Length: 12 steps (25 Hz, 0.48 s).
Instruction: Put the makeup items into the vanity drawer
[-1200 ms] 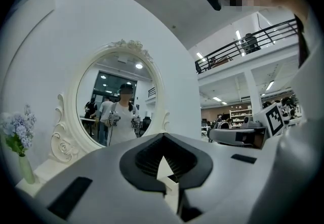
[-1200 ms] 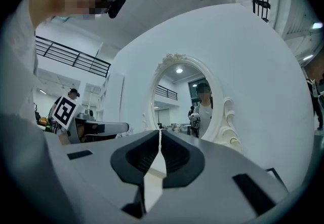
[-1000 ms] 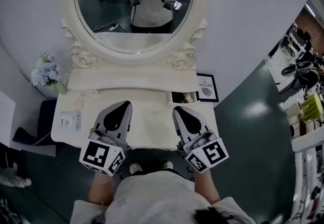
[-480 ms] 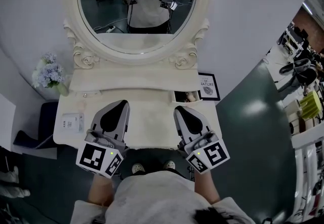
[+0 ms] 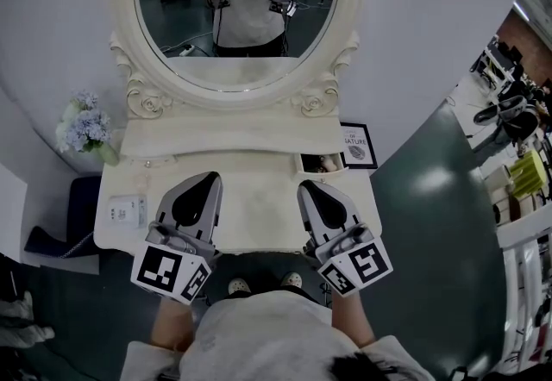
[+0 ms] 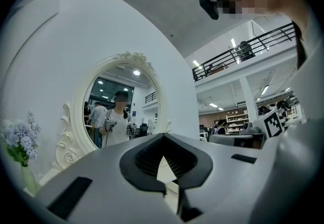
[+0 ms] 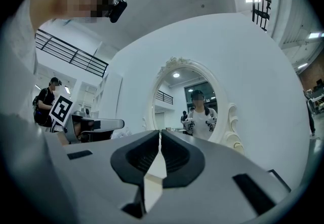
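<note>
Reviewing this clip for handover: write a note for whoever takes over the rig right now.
Left gripper: shut, empty, held over the vanity top.
Right gripper: shut, empty, beside it over the same top.
Small drawer, back right under the mirror shelf: open, with some items in it, too small to identify.
Flat white packet: lies at the top's left end; I cannot tell if it is makeup.
Done: some things are in the drawer.
Left: check the packet and put it in if it belongs, then probably shut the drawer.
</note>
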Tool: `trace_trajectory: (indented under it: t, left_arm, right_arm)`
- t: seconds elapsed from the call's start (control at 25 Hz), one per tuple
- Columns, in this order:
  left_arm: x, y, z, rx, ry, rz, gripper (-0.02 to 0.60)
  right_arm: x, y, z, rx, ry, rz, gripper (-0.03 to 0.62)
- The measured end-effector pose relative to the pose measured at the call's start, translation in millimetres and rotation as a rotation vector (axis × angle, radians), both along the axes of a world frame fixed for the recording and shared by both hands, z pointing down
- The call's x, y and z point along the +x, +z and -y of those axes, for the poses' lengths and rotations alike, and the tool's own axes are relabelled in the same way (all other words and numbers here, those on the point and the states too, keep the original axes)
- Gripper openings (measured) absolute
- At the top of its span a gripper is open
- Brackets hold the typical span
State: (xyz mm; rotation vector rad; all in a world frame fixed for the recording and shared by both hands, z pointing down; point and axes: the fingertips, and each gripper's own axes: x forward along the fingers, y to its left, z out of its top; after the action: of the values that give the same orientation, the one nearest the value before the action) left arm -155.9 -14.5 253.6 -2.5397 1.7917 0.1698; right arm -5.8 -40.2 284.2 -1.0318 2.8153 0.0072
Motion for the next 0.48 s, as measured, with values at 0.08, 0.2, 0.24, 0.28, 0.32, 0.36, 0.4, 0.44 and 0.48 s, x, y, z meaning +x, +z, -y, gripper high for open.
trace_trajectory:
  t: [0.08, 0.2, 0.24, 0.28, 0.32, 0.36, 0.4, 0.44, 0.48]
  left_arm:
    - [-2, 1, 0, 0.0, 0.002, -0.002, 0.012]
    - [-5, 1, -1, -0.001, 0.003, -0.003, 0.012]
    - [-6, 1, -1, -0.001, 0.002, -0.005, 0.012]
    - [-7, 2, -1, -0.001, 0.001, -0.006, 0.012]
    - [-8, 2, -1, -0.001, -0.001, -0.007, 0.012]
    - [-9, 3, -1, -0.001, -0.003, -0.005, 0.012]
    - [-10, 3, 0, -0.002, -0.006, -0.003, 0.012]
    - [-11, 4, 0, -0.003, -0.008, 0.001, 0.012]
    - [-11, 5, 0, -0.004, -0.01, 0.004, 0.012]
  right_arm:
    - [-1, 0, 0, 0.002, 0.003, 0.0, 0.026]
    - [-3, -2, -1, 0.005, 0.005, -0.001, 0.026]
    - [-4, -2, -1, 0.006, 0.005, -0.002, 0.026]
    - [-4, -1, -1, 0.006, 0.006, -0.003, 0.026]
    - [-5, -1, -1, 0.006, 0.006, -0.004, 0.026]
    - [-6, -1, -1, 0.006, 0.006, -0.006, 0.026]
    - [-6, 0, -1, 0.006, 0.006, -0.008, 0.026]
    - [-7, 0, -1, 0.006, 0.006, -0.009, 0.026]
    - [-8, 1, -1, 0.007, 0.006, -0.011, 0.026]
